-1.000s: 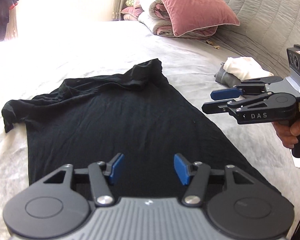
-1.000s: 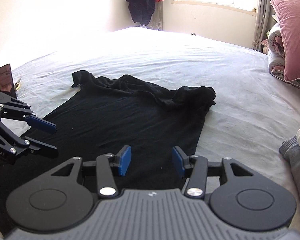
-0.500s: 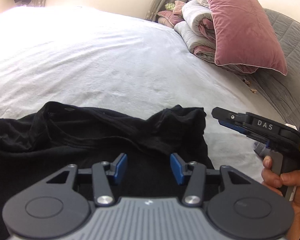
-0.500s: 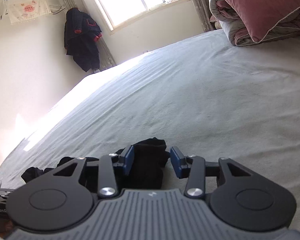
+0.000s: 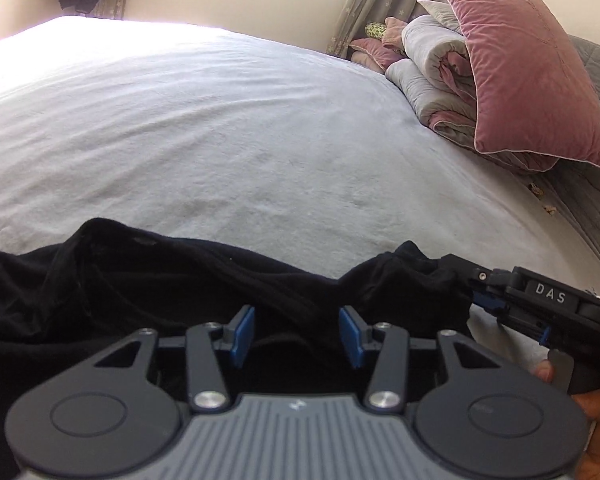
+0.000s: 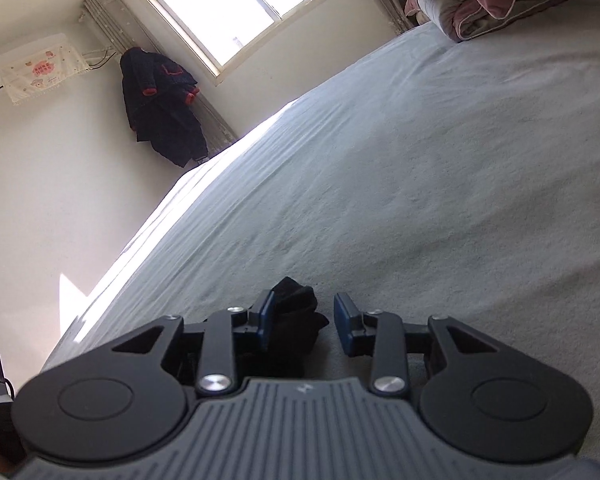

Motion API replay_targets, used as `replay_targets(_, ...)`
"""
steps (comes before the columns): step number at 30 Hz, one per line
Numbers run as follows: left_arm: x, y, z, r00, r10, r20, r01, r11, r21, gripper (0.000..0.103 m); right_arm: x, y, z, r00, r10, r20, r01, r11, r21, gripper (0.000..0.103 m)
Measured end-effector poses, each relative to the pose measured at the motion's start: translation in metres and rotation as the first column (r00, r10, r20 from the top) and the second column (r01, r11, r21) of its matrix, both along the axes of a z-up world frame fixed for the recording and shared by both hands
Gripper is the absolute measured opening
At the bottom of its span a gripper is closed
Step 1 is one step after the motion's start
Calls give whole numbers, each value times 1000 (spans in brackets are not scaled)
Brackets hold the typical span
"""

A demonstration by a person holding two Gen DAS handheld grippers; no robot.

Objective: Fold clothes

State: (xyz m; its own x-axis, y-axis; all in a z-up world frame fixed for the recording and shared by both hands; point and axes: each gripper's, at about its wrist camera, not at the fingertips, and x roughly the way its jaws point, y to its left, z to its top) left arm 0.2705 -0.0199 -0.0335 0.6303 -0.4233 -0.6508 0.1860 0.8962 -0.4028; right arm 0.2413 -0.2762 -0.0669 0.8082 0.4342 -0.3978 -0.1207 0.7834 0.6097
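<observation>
Right gripper [image 6: 302,326], jaws apart, straddles a bunched corner of the black shirt [image 5: 140,292] on the bed [image 5: 260,140]; left gripper [image 5: 296,334] likewise gapes over the rumpled edge; each should seat fabric deep between the pads before closing.

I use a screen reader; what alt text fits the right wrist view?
The open right gripper has a bunched end of a black shirt between its blue pads, over a grey bed. Behind are a bright window and a dark jacket hanging in the corner.
</observation>
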Motion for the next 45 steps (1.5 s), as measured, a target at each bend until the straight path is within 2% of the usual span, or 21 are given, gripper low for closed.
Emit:
replay_targets(1, -1, 0, 0, 1000, -22, 0, 22, 1000, -15, 46, 0, 3, 0, 1000, 11, 2, -11, 1000, 8, 30)
replay_targets(2, -2, -1, -1, 999, -43, 1, 43, 999, -29, 46, 0, 6, 0, 1000, 18, 4, -18, 1000, 14, 19)
replay_targets(5, -3, -7, -5, 998, -64, -4, 64, 998, -24, 45, -6, 14, 8, 999, 0, 52, 0, 1000, -4, 10)
replay_targets(7, -5, -11, -5, 998, -62, 5, 62, 998, 7, 43, -11, 14, 16, 997, -16, 78, 18, 1000, -19, 9)
replay_targets(12, -5, -7, -4, 999, -45, 11, 46, 999, -8, 43, -22, 7, 31, 988, -105, 109, 115, 989, -88, 9)
replay_targets(15, -4, -6, -6, 999, -32, 21, 33, 999, -20, 43, -22, 5, 39, 984, -151, 94, 166, 969, -185, 9)
replay_targets(18, -5, -10, -9, 998, -25, 49, 26, 999, -28, 43, -21, 7, 39, 990, -129, 60, 140, 962, -233, 9)
replay_targets(20, -5, -14, -11, 997, -24, 78, 26, 999, -30, 43, -16, 4, 33, 997, -81, 20, 83, 972, -222, 12)
replay_targets(24, -4, -24, -21, 992, -10, 128, 14, 1000, -27, 42, -15, -2, 27, 998, -63, -13, 59, 978, -199, 15)
replay_targets(27, -5, -30, -23, 988, -3, 155, 4, 1000, -5, 23, -16, -5, 27, 997, -72, -15, 68, 979, -190, 15)
replay_targets(28, -5, -31, -23, 988, -2, 157, 2, 1000, 0, 7, -15, -6, 27, 997, -76, -15, 72, 979, -188, 15)
replay_targets(29, -5, -31, -22, 987, 0, 159, -1, 1000, 5, 3, -15, -6, 27, 997, -80, -14, 76, 980, -186, 15)
replay_targets(32, -8, -19, -11, 988, 18, 150, -20, 1000, 8, 3, -14, -10, 27, 995, -96, -9, 93, 981, -173, 15)
replay_targets(39, -13, 12, 13, 980, 117, 160, -132, 988, 85, 3, -15, -18, 20, 990, -139, -16, 135, 982, -132, 16)
replay_targets(40, -13, 14, 14, 979, 125, 162, -140, 986, 91, 3, -15, -17, 19, 991, -134, -18, 131, 984, -122, 19)
replay_targets(43, -13, 23, 13, 976, 152, 158, -167, 982, 88, 3, -13, -11, 17, 994, -111, -16, 109, 989, -103, 51)
replay_targets(45, -12, 28, 12, 974, 168, 152, -181, 980, 78, 3, -13, -5, 15, 994, -109, -2, 108, 987, -117, 51)
